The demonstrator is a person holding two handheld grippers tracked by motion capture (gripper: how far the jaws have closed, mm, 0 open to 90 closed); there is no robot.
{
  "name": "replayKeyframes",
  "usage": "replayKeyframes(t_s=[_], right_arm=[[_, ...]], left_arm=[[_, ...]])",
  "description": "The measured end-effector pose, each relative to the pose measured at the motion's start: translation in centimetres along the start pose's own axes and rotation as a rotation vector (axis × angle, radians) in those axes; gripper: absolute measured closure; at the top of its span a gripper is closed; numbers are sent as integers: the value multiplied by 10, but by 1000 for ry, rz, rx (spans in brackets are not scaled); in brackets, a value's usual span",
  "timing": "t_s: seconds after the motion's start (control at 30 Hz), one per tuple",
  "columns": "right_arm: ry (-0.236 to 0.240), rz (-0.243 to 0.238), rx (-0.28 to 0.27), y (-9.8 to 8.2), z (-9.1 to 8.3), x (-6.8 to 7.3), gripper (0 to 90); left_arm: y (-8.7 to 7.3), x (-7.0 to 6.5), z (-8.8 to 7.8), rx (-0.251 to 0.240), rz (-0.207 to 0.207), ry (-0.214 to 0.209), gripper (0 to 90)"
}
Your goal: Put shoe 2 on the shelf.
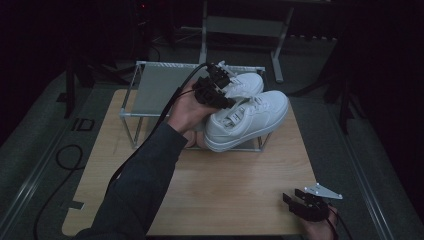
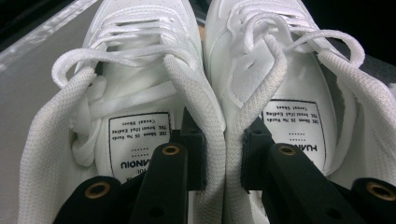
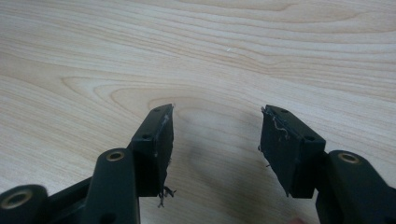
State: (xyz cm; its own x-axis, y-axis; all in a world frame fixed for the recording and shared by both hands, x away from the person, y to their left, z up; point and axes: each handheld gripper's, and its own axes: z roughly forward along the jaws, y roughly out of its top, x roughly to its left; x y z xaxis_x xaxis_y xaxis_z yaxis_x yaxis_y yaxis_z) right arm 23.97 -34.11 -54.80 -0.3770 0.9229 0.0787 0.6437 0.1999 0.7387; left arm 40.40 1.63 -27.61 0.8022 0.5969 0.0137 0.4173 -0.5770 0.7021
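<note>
2 white leather lace-up sneakers (image 2: 205,70) are pinched together by their padded inner collars in the left gripper (image 2: 224,154). They are held above the wooden table's (image 1: 235,195) far edge. The right gripper (image 3: 217,140) is left open, empty.

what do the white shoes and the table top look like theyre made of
White shoes: smooth, faintly shiny uppers, probably leather or synthetic; collars look like woven mesh padding, laces flat fabric. Table top: pale wood or wood-look laminate, with flowing grain lines and a matte finish.

Room dim, walls in darkness. Light-wood table (image 1: 225,185) at centre frame on grey floor (image 1: 30,145). Metal-frame rack (image 1: 150,90) at table's far edge. Grey frame stand (image 1: 240,25) at top centre. Black cable (image 1: 65,155) loops lower left.
</note>
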Motion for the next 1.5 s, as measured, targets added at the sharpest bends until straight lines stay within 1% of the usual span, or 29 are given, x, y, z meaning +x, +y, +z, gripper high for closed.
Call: replayKeyframes(t_s=[0.03, 0.17, 0.23, 0.27, 0.5, 0.63, 0.73, 0.83, 0.87, 0.97, 1.27, 1.3, 1.33, 1.37, 1.43, 1.47, 1.5], right_arm=[[0, 1, 1, 0, 0, 0, 435], [-1, 1, 0, 0, 0, 0, 435], [-1, 3, 1, 0, 0, 0, 435], [-1, 2, 1, 0, 0, 0, 435], [-1, 3, 1, 0, 0, 0, 436], [0, 0, 2, 0, 0, 0, 435], [0, 0, 1, 0, 0, 0, 436], [0, 0, 1, 0, 0, 0, 436], [0, 0, 1, 0, 0, 0, 436], [0, 0, 1, 0, 0, 0, 436], [0, 2, -1, 0, 0, 0, 436], [0, 2, -1, 0, 0, 0, 436], [0, 2, -1, 0, 0, 0, 436], [0, 2, -1, 0, 0, 0, 436], [-1, 3, 0, 0, -1, 0, 436], [0, 5, -2, 0, -1, 0, 436], [-1, 5, -2, 0, -1, 0, 436]], left_arm=[[0, 3, 0, 2, -10, 15, 763], [0, 9, 1, 2, -32, 31, 764], [0, 10, 1, 3, -35, 32, 764], [0, 13, 2, 2, -46, 41, 763], [-1, 21, 1, 8, -67, 92, 763], [-1, 26, 1, 7, -89, 101, 763], [-1, 29, 1, 5, -97, 120, 763], [-1, 33, 1, 3, -112, 137, 763], [-1, 35, 1, 4, -124, 145, 763], [-1, 37, 1, 8, -131, 157, 763], [-1, 49, 4, 18, -193, 215, 763], [-1, 49, 4, 18, -193, 215, 763], [-2, 52, 5, 17, -201, 234, 763], [-2, 53, 5, 16, -201, 246, 763], [-2, 53, 5, 14, -208, 253, 763], [-2, 56, 6, 20, -229, 262, 763], [-2, 58, 6, 23, -236, 267, 763]])
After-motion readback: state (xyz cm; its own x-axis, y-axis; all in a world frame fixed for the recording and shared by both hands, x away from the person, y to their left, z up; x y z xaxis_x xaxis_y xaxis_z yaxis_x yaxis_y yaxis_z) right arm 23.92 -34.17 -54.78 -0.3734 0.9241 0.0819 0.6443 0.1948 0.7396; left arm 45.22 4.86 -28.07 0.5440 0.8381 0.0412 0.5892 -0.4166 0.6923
